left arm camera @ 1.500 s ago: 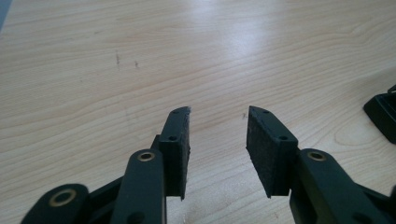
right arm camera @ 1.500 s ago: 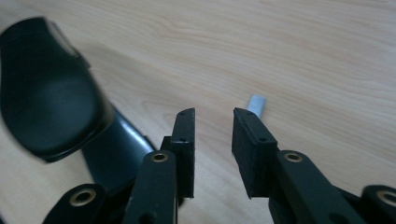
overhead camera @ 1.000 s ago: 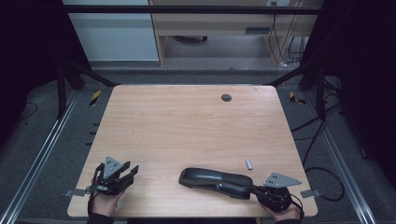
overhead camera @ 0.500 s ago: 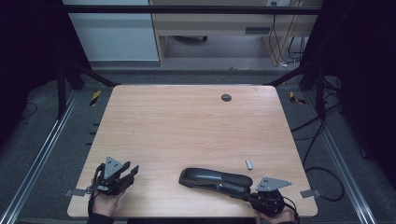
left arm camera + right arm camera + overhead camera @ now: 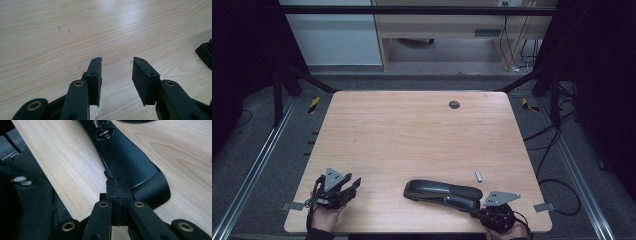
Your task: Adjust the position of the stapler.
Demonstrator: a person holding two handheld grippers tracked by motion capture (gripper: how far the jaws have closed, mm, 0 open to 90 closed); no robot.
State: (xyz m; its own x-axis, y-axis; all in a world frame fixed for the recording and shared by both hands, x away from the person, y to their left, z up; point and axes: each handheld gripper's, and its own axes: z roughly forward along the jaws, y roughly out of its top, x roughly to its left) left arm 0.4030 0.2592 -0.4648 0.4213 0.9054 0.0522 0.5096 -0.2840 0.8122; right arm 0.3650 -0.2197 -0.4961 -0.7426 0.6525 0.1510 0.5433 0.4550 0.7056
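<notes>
Wood-grain tabletop, dark floor and cable runs around it. Black stapler lies flat near the 6 o'clock edge, long axis running 9 to 3, slightly tilted toward 4. Your right tongs sit at the stapler's 4 o'clock end; in the right gripper view the tongs are pressed together, pads flush, tips against the stapler's rear end, nothing visibly between them. Your left tongs hover at 7 o'clock, well apart from the stapler; the left gripper view shows the tongs spread with bare wood between, having just been opening. Small silver piece lies near the stapler at its 2 o'clock. Dark round grommet sits toward 12 o'clock.
</notes>
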